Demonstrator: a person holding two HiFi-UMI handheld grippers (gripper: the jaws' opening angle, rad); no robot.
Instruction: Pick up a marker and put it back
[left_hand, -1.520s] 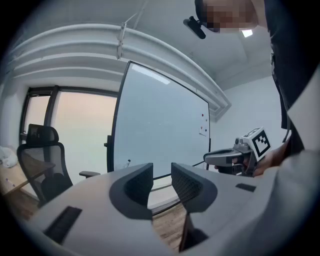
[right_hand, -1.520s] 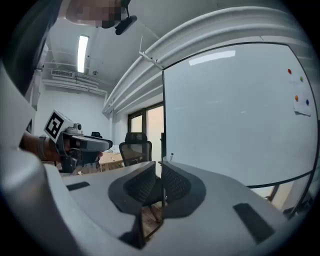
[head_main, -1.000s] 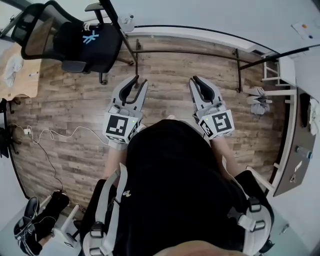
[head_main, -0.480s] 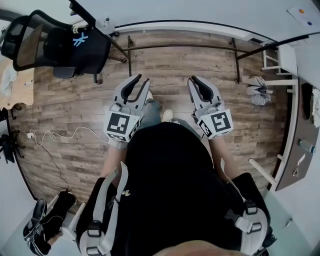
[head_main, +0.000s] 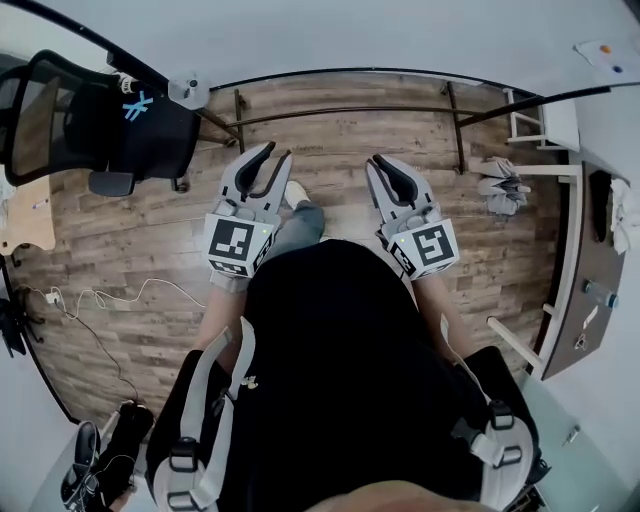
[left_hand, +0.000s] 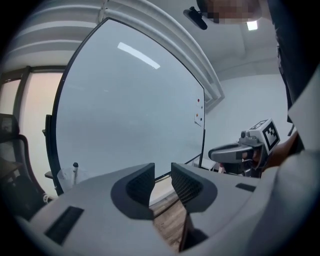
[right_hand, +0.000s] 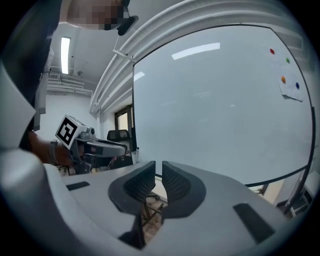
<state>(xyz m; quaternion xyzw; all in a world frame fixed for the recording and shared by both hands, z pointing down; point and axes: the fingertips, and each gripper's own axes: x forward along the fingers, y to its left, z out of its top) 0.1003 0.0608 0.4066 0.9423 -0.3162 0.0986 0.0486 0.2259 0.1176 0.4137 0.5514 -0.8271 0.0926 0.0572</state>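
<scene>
Stands on a brown wood-plank floor (head_main: 330, 130), facing a large black-framed white whiteboard (left_hand: 125, 100). Holds the left gripper (head_main: 277, 156) and the right gripper (head_main: 373, 163) out in front, side by side and apart, both aimed at the board. Has the left jaws slightly apart in the left gripper view, with floor visible through the gap and nothing between them. Has the right jaws drawn almost together in the right gripper view, with only a thin slit and nothing gripped. Finds the slim pale marker with a dark cap (left_hand: 75, 171) only in the left gripper view: upright in what looks like a pale holder at the whiteboard's lower left edge, well apart from both grippers and touched by neither. Carries small coloured dots (right_hand: 285, 75) near the board's right end. Beside the board's left end, a black mesh office chair (head_main: 90, 120); nearer on that side, a thin white cable (head_main: 100, 295) loose on the floor.
</scene>
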